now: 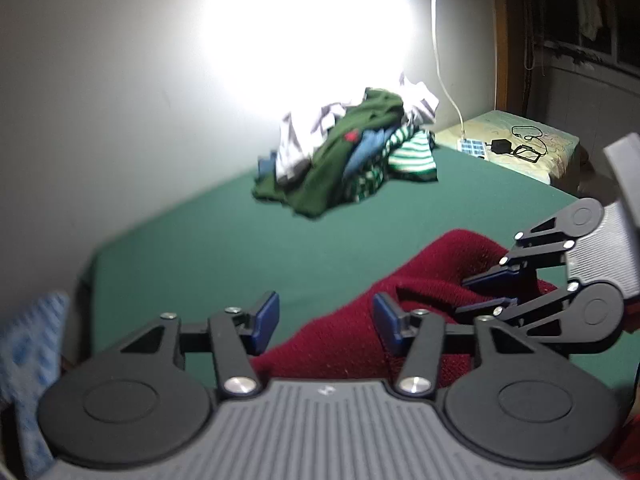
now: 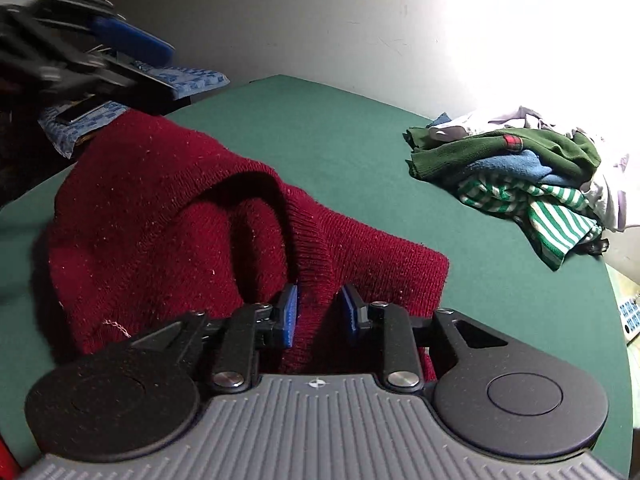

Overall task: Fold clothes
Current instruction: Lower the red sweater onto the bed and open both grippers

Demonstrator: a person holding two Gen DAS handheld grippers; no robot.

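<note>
A dark red knitted sweater (image 2: pixel 168 216) lies bunched on the green bed cover (image 2: pixel 340 140). In the right wrist view my right gripper (image 2: pixel 318 312) has its blue pads on either side of a ribbed edge of the sweater, with the jaws partly closed around it. In the left wrist view my left gripper (image 1: pixel 326 320) is open, its pads wide apart over the sweater (image 1: pixel 360 332) edge and holding nothing. The right gripper (image 1: pixel 492 288) shows at the right in the left wrist view, closed on the red knit. The left gripper (image 2: pixel 132 60) shows blurred at the upper left in the right wrist view.
A pile of unfolded clothes (image 1: pixel 352 152), green, blue, striped and white, lies at the far side of the bed near the wall; it also shows in the right wrist view (image 2: pixel 520 176). A side table (image 1: pixel 512 144) with a power strip and charger stands beyond. A blue patterned cloth (image 2: pixel 80 120) lies at the bed's left end.
</note>
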